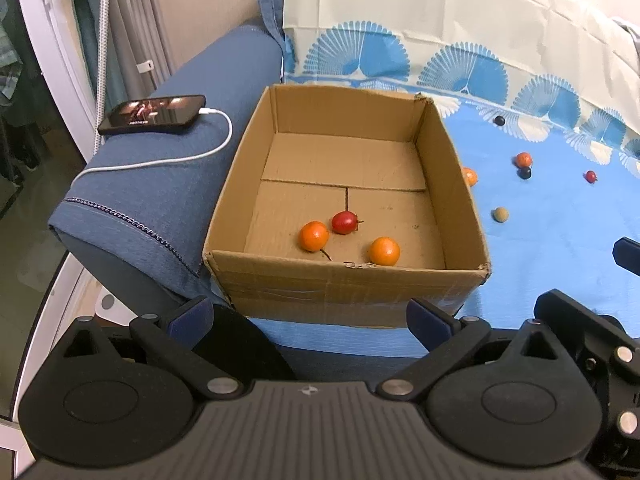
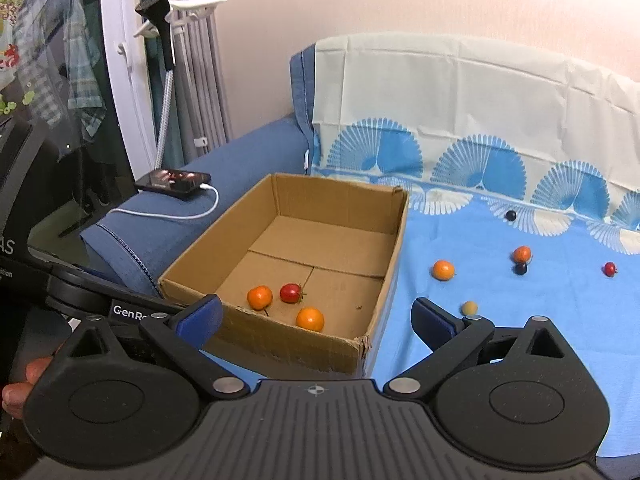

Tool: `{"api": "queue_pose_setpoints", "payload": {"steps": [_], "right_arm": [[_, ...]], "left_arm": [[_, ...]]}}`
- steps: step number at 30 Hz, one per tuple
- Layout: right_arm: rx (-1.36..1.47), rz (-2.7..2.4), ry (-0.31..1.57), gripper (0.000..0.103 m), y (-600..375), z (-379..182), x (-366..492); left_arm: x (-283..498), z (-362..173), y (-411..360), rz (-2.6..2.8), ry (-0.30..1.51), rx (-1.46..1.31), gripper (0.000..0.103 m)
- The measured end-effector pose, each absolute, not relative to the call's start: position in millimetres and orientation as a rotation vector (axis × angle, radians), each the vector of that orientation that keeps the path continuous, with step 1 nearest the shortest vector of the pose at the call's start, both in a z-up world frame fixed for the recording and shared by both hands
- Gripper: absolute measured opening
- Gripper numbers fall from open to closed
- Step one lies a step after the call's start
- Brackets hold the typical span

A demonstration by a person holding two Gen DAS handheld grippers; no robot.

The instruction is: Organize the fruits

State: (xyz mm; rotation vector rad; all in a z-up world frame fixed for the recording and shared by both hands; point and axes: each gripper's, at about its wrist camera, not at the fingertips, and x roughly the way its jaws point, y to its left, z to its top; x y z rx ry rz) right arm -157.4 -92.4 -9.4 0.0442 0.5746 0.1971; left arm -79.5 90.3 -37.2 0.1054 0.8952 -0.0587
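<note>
An open cardboard box (image 1: 348,276) (image 2: 288,340) sits on the blue cloth. Inside lie two orange fruits (image 1: 314,236) (image 1: 384,251) and a red fruit (image 1: 344,222); they also show in the right wrist view (image 2: 259,297) (image 2: 310,319) (image 2: 290,293). Loose on the cloth to the right are orange fruits (image 2: 443,269) (image 2: 522,254), dark fruits (image 2: 510,215) (image 2: 520,268), a red fruit (image 2: 610,269) and a beige fruit (image 2: 469,307). My left gripper (image 1: 312,314) is open and empty in front of the box. My right gripper (image 2: 318,316) is open and empty, held over the box's near right corner.
A phone (image 1: 154,114) on a white cable (image 1: 168,160) lies on the blue sofa armrest (image 1: 160,184) left of the box. The sofa back under a white and blue patterned cloth (image 2: 480,120) rises behind. The right gripper's body shows in the left wrist view (image 1: 580,328).
</note>
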Motion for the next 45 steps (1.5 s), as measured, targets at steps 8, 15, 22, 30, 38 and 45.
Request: {"api": "queue_pose_setpoints", "payload": {"steps": [8, 15, 22, 30, 38, 45], "right_arm": [[0.046, 0.201, 0.549, 0.101, -91.2, -4.0, -168.0], [0.048, 0.2, 0.545, 0.102, -90.4, -2.8, -169.7], [0.047, 0.197, 0.553, 0.102, -92.8, -3.9, -168.6], [0.05, 0.202, 0.556, 0.102, -92.3, -4.5, -166.3], [0.068, 0.203, 0.563, 0.102, -95.0, -8.6, -162.6], [0.087, 0.197, 0.571, 0.102, -99.1, -13.1, -157.9]], "left_arm": [[-92.8, -29.5, 91.6, -0.065, 0.866, 0.107, 0.103], [-95.9, -27.1, 94.8, -0.068, 0.855, 0.102, 0.103], [-97.4, -26.3, 95.6, -0.074, 0.847, 0.105, 0.103], [-95.6, -25.3, 95.1, -0.068, 0.854, 0.108, 0.103], [-92.0, -26.4, 89.9, -0.062, 0.868, 0.121, 0.103], [-87.2, -25.8, 82.1, -0.058, 0.874, 0.136, 0.103]]}}
